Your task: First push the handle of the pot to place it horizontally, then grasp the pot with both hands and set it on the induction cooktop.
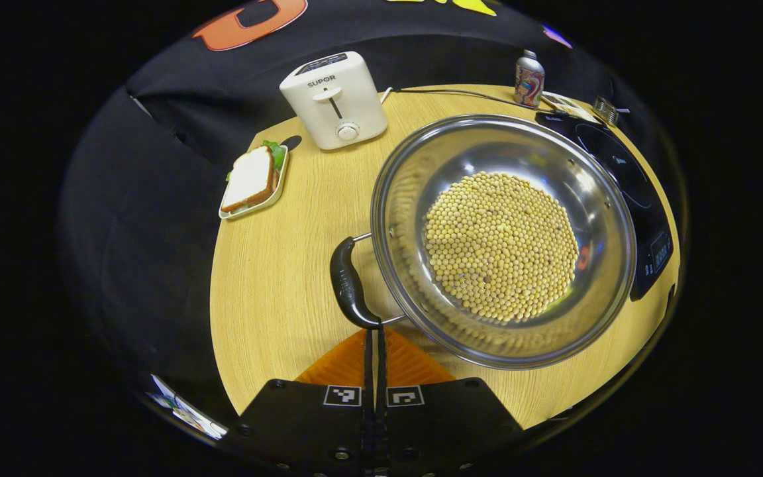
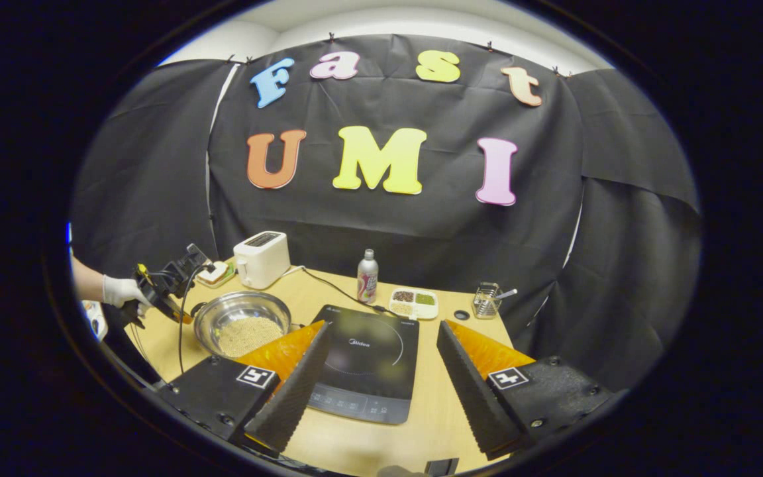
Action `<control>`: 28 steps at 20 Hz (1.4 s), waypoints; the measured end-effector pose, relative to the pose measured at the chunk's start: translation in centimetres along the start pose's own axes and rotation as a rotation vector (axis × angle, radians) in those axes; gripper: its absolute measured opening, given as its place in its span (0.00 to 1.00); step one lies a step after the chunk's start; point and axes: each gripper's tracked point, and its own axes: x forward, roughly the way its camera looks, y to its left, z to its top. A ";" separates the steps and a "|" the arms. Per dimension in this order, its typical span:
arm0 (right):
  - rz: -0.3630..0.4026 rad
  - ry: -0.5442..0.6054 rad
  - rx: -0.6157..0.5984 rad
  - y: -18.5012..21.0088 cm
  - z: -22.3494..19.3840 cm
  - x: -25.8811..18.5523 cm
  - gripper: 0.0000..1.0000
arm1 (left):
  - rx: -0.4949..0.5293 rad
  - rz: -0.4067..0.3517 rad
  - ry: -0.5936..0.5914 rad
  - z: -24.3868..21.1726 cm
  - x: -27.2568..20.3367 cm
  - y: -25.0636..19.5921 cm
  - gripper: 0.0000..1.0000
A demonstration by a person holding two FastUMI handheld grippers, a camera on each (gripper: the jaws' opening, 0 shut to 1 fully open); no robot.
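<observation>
Handle push underway: left claw (image 1: 375, 331), fingers together, is set against pot handle (image 1: 348, 285). Right claw (image 2: 381, 358) held apart. Pot (image 1: 501, 238) not yet lifted onto induction cooktop (image 2: 368, 364).

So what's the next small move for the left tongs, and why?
Probably a short sideways push on the handle. The left tongs are shut with their tips at the handle's near end, so they are set to push, not grip. The pot sits beside the induction cooktop, not on it. The right tongs hang open over the cooktop.
</observation>
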 end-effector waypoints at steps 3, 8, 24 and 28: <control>0.008 0.007 -0.012 0.3 0.1 0.0 1.00 | -0.019 -0.001 -0.007 0.6 0.5 0.6 0.00; 0.022 0.018 -0.033 0.6 -0.1 0.4 1.00 | -0.011 0.014 -0.012 1.5 0.9 1.1 0.00; 0.203 0.254 0.037 11.1 -5.5 10.0 1.00 | -0.107 0.062 -0.234 4.1 -2.6 4.0 0.46; 0.252 0.366 0.055 14.9 -7.7 13.9 1.00 | -0.108 0.051 -0.260 5.8 -2.3 4.0 0.98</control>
